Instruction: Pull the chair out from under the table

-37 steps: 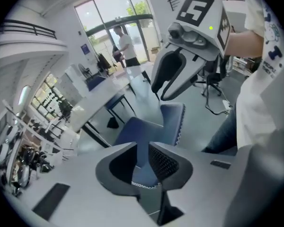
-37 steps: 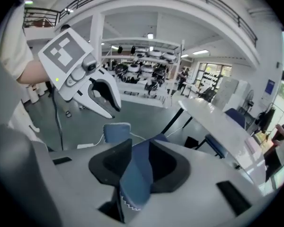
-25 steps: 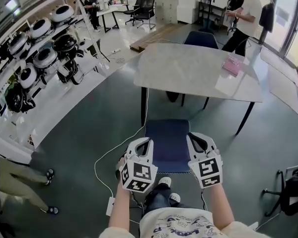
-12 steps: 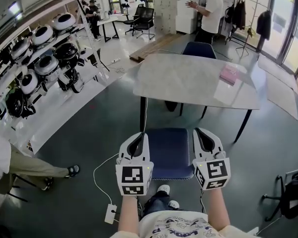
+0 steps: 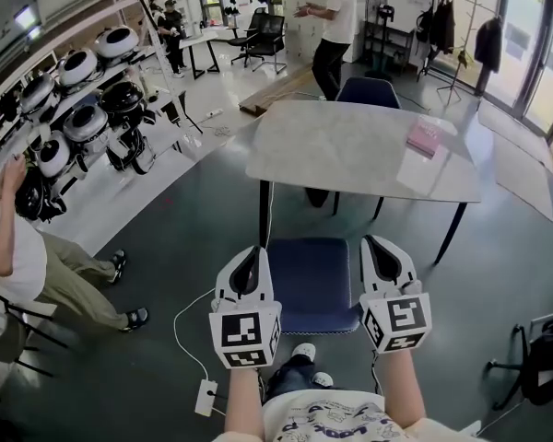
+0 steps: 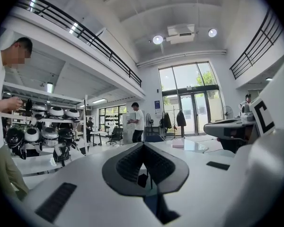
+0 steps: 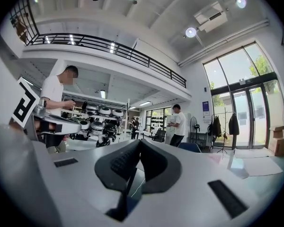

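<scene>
In the head view a chair with a blue seat (image 5: 313, 284) stands on the floor right in front of me, its far edge by the near edge of the grey stone-topped table (image 5: 350, 145). My left gripper (image 5: 251, 252) hovers over the seat's left edge and my right gripper (image 5: 380, 245) over its right edge. Both point level toward the table, apart from the chair. In the left gripper view the left gripper (image 6: 143, 146) is shut with nothing between the black pads. The right gripper (image 7: 138, 144) is likewise shut and empty in its own view.
A pink book (image 5: 426, 136) lies on the table's right part. A second blue chair (image 5: 369, 90) stands behind the table, where a person (image 5: 332, 26) walks. Another person (image 5: 28, 265) sits at left by shelves of round white-and-black devices (image 5: 83, 99). A white cable with an adapter (image 5: 205, 396) lies left of my feet.
Both grippers have risen above the seat, and the left one has rolled upright. The chair has kept its place. The person at the back has walked left; another person has come in at left.
</scene>
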A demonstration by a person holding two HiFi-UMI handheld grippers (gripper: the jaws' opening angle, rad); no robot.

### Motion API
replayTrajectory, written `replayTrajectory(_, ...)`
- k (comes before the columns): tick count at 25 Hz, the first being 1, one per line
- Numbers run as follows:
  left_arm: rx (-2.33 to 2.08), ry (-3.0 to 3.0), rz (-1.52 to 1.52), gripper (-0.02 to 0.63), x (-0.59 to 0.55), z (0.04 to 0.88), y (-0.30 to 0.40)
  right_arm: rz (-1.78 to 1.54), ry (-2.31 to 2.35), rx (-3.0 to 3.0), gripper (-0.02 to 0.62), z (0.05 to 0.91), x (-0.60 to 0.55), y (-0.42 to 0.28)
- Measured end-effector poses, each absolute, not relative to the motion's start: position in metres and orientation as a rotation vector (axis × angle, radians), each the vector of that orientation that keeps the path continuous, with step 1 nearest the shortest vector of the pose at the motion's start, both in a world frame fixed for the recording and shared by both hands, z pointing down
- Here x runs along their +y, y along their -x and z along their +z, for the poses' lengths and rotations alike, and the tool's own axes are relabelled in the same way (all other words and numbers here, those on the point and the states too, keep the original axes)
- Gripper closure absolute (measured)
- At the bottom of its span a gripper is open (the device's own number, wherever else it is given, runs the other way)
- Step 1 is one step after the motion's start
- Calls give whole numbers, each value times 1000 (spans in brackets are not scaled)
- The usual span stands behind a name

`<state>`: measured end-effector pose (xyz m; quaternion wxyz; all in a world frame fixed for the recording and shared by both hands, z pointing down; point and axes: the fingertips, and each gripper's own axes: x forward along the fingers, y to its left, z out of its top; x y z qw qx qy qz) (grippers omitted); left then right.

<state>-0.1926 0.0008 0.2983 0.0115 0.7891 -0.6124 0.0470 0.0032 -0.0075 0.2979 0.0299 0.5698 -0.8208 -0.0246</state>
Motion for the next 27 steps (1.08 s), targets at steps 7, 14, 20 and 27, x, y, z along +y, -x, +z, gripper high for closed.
replayTrajectory(7, -1907, -2452, 156, 591, 0, 304, 185, -69, -1766, -2525, 589, 301, -9, -10)
replayTrajectory(14, -1901, -2449, 191, 591, -3, 308, 179, -57, -1763, -2523, 589, 303, -13, -13)
replayTrajectory(20, -1895, -2453, 205, 591, -6, 311, 177, -52, -1766, -2520, 589, 305, -14, -14)
replayTrajectory(27, -1895, -2446, 202, 591, -10, 316, 181, -50, -1775, -2521, 589, 307, -19, -16)
